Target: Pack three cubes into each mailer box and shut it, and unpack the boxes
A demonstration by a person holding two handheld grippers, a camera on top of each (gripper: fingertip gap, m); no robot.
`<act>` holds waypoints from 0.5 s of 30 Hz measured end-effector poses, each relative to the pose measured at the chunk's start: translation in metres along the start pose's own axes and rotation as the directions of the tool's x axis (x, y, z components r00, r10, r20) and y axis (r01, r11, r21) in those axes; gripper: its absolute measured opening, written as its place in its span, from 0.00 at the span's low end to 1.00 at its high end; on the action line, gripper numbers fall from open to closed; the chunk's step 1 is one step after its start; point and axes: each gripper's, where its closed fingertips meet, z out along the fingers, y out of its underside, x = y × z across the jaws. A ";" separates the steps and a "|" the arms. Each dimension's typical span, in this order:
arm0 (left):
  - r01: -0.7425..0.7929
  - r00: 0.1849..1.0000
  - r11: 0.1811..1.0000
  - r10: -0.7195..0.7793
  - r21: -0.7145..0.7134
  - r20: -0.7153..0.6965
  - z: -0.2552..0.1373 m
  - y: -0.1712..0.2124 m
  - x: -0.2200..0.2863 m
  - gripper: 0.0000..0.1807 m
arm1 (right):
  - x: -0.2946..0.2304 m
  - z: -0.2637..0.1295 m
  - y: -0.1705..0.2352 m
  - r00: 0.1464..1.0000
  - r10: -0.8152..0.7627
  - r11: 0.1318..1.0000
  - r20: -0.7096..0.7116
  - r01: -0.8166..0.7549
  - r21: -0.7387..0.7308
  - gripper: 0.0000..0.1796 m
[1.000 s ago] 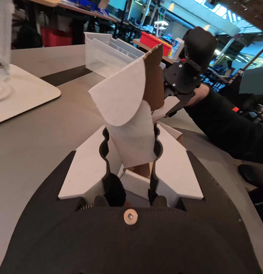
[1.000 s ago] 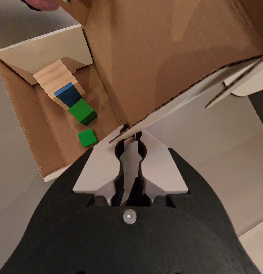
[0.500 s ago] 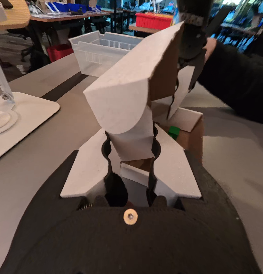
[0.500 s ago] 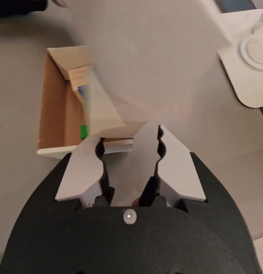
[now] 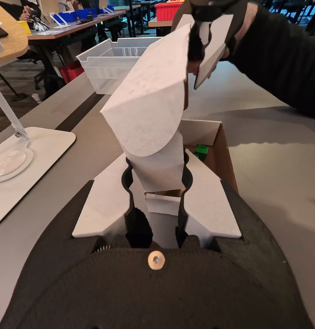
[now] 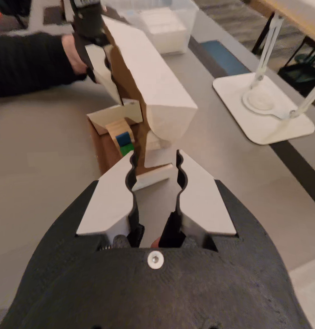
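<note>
A mailer box (image 5: 222,151), white outside and brown inside, stands open on the grey table. Its lid (image 5: 149,89) is raised. My left gripper (image 5: 155,156) is shut on the lid's white side flap (image 5: 158,170) and holds the lid up. My right gripper (image 6: 155,153) is open and empty just before the box's near end (image 6: 153,176), under the lid (image 6: 153,71). It also shows in the left wrist view (image 5: 204,53), beside the lid's far edge. Inside the box lie a wooden block (image 6: 117,126), a blue cube (image 6: 123,138) and a green cube (image 6: 127,149) (image 5: 202,150).
A clear plastic bin (image 5: 114,65) (image 6: 167,30) stands on the table beyond the box. A white stand base (image 5: 37,151) (image 6: 259,110) with a clear post sits to the side. A dark strip crosses the table near it. A black sleeve (image 5: 277,62) reaches over the box.
My right gripper has let go of the lid edge, opened and drawn back from the box. My left gripper keeps its hold on the flap and the lid has swung further up.
</note>
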 end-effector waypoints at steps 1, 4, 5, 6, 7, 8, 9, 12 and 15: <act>-0.007 1.000 1.000 0.007 -0.002 0.000 0.001 0.000 0.000 0.29 | 0.004 -0.002 0.005 1.000 -0.009 1.000 -0.020 0.009 -0.020 0.24; -0.035 0.999 0.999 0.035 -0.005 -0.029 0.002 0.002 0.005 0.29 | 0.002 0.001 -0.006 1.000 -0.014 0.998 0.011 0.013 0.058 0.31; -0.045 0.998 0.999 0.045 -0.010 -0.039 0.003 0.003 0.007 0.29 | 0.000 0.007 -0.007 0.999 -0.013 0.998 0.030 0.011 0.068 0.34; -0.062 0.997 0.998 0.061 -0.012 -0.051 0.003 0.003 0.009 0.29 | -0.003 0.013 -0.007 0.999 -0.018 0.998 0.046 0.015 0.064 0.34; -0.079 0.995 0.997 0.078 -0.015 -0.058 0.003 0.003 0.011 0.29 | -0.007 0.018 -0.006 0.997 -0.022 0.998 0.075 0.017 0.067 0.33; -0.092 0.994 0.996 0.091 -0.016 -0.062 0.003 0.003 0.013 0.29 | -0.011 0.022 -0.008 0.994 -0.019 0.996 0.107 0.010 0.085 0.32; -0.098 0.993 0.995 0.097 -0.016 -0.061 0.004 0.003 0.014 0.29 | -0.014 0.025 -0.009 0.991 -0.019 0.995 0.130 0.005 0.101 0.29; -0.118 0.993 0.992 0.117 -0.036 -0.034 0.005 0.005 0.014 0.29 | -0.018 0.030 -0.008 0.993 -0.047 0.996 0.112 0.038 0.081 0.29; -0.137 0.990 0.989 0.138 -0.062 0.018 0.005 0.009 0.016 0.29 | -0.020 0.034 -0.007 0.993 -0.104 0.994 0.056 0.102 0.042 0.28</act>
